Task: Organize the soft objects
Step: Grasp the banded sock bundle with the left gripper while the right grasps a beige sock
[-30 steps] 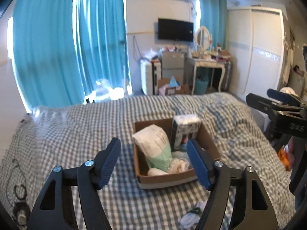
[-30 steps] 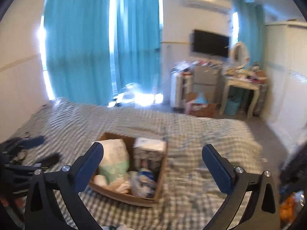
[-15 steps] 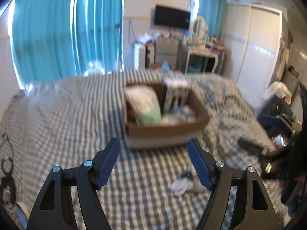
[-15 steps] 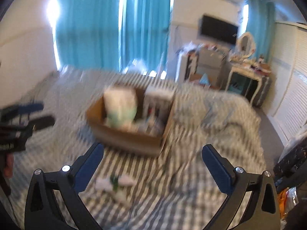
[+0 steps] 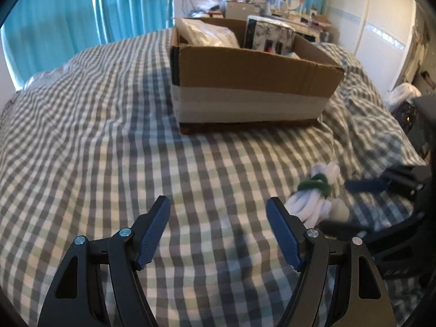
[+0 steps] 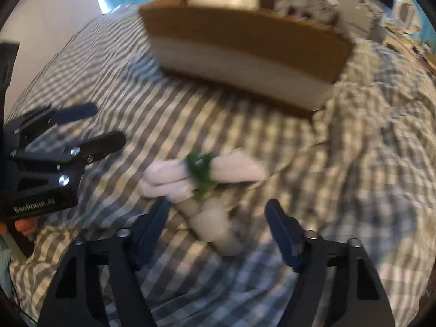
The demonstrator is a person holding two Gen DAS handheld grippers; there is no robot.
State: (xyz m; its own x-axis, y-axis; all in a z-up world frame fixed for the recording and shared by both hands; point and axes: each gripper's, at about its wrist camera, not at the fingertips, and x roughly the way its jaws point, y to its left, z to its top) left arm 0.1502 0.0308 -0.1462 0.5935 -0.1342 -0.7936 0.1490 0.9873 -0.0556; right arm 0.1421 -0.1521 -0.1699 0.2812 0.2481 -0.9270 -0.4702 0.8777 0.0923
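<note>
A white sock bundle [image 5: 313, 199] tied with a green band lies on the checked bedspread [image 5: 109, 136], in front of the cardboard box [image 5: 253, 81]. My left gripper [image 5: 218, 218] hangs open over bare bedspread to the left of the bundle, with nothing between its fingers. In the right wrist view my right gripper [image 6: 218, 215] is low over the bundle [image 6: 201, 171]. Its jaws are closing, and a beige rolled piece [image 6: 215, 223] lies between them; the pads stand apart from it. The box [image 6: 245, 41] holds a white and green pack [image 5: 207, 34] and a patterned pack [image 5: 269, 38].
The bedspread is rumpled into folds [image 5: 368, 114] to the right of the box. Behind the bed stand teal curtains [image 5: 81, 13], a cluttered desk [image 5: 245, 5] and a white wardrobe [image 5: 381, 27]. My left gripper [image 6: 109, 125] shows at the left of the right wrist view.
Both grippers dropped towards the bed and tilted down, so the box now shows its side wall. The right jaws narrowed and now straddle the sock bundle.
</note>
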